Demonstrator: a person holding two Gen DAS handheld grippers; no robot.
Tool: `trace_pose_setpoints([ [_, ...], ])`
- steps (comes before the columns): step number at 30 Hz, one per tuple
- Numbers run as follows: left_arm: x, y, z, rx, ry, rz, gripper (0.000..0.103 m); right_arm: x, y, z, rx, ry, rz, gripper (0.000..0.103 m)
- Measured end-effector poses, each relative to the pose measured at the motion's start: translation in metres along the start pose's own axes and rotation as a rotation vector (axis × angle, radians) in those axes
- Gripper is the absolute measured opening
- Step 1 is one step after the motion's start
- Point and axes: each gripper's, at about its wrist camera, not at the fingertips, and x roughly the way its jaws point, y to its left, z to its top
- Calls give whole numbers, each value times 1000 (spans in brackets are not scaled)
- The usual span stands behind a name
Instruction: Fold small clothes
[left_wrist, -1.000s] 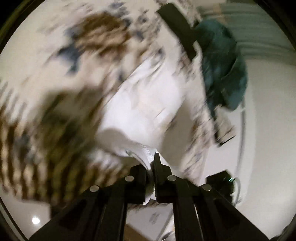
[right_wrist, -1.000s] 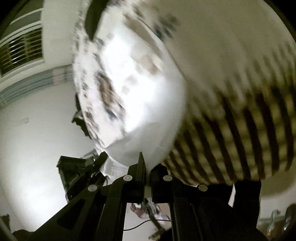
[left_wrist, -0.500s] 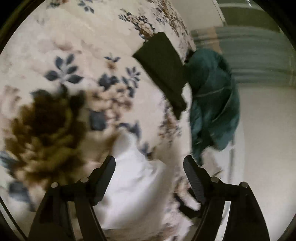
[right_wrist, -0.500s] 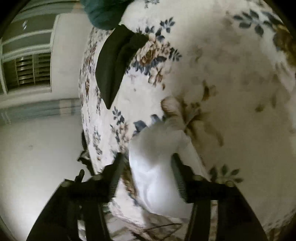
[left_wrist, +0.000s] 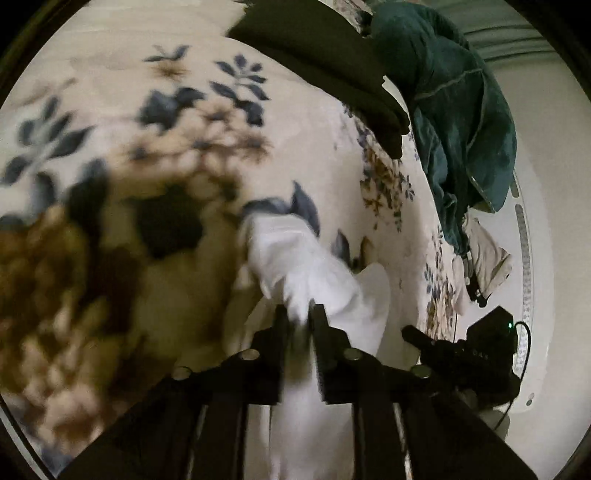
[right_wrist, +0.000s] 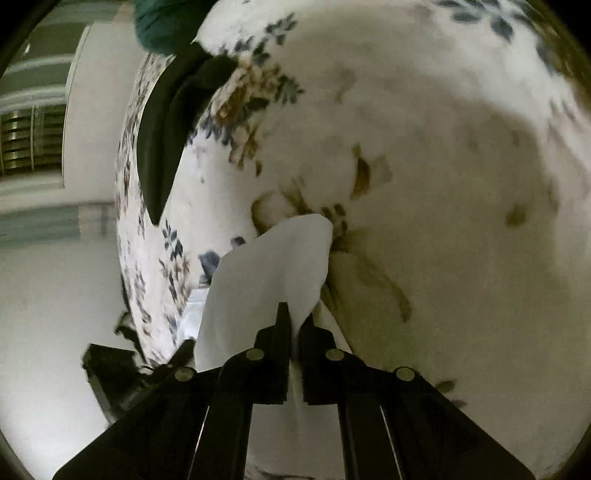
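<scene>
Left wrist view: the left gripper (left_wrist: 298, 314) closes on a white garment (left_wrist: 303, 258) that runs straight ahead across the floral bedspread (left_wrist: 110, 122).

Right wrist view: the right gripper (right_wrist: 293, 317) closes, pinching the garment's (right_wrist: 273, 266) near edge.

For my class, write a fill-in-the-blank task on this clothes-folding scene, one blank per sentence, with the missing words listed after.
1. The garment between the jaws of both tools is ____ in colour.
2. The bedspread under it has a ____ pattern.
3. The folded dark cloth lies beside a crumpled ____ garment.
4. The left tool and right tool are each closing on the ____ garment.

Missing words: white; floral; teal; white
</scene>
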Motion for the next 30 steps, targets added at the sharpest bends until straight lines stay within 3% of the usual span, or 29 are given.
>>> trace_pose_setpoints([
  [1, -14, 4, -14, 1, 4, 26, 43, -4, 0, -8, -24, 18, -31, 22],
  [2, -24, 7, -25, 5, 0, 31, 60, -8, -2, -14, -39, 27, -44, 39],
  [3, -31, 9, -39, 8, -2, 42, 61, -15, -6, -28, -58, 36, -54, 47],
  [8, -17, 13, -97, 13, 94, 59, 58, -14, -31, -69, -45, 131, -60, 48],
  [9, -11, 12, -103, 11, 101, 53, 52, -9, -36, -73, -26, 146, -57, 48],
  [10, -5, 8, -108, 26, 94, 62, 39, -4, -41, -78, 3, 163, -35, 48],
  [11, -4, 3, -110, 46, 80, 97, 17, 0, -42, -80, 13, 166, -9, 42],
  [12, -4, -1, -111, 59, 63, 106, 14, 2, -43, -81, 14, 162, 7, 9],
  [13, -9, -4, -110, 60, 43, 115, 12, 3, -40, -82, 6, 159, -4, 4],
  [18, -23, -16, -104, 185, 70, 133, 10, -8, -32, -77, -30, 121, -82, 4],
  [21, -33, -8, -98, 264, 90, 192, 10, -11, -26, -77, -67, 123, -127, 4],
  [23, -48, 16, -84, 198, 72, 241, 9, -11, -21, -76, -115, 121, -159, 4],
  [25, -58, 40, -76, 35, 83, 178, 11, -13, -19, -76, -124, 157, -136, 4],
  [26, -60, 47, -76, -37, 89, 130, 20, -15, -20, -76, -119, 163, -130, 9],
  [27, -60, 53, -79, -116, 90, 61, 48, -17, -21, -76, -109, 167, -128, 25],
  [28, -57, 57, -86, -209, 84, -32, 67, -20, -25, -77, -88, 168, -121, 38],
  [29, -53, 58, -92, -260, 78, -85, 77, -24, -29, -77, -58, 162, -108, 63],
  [30, -44, 58, -98, -321, 78, -155, 77, -27, -37, -79, -8, 153, -77, 68],
])
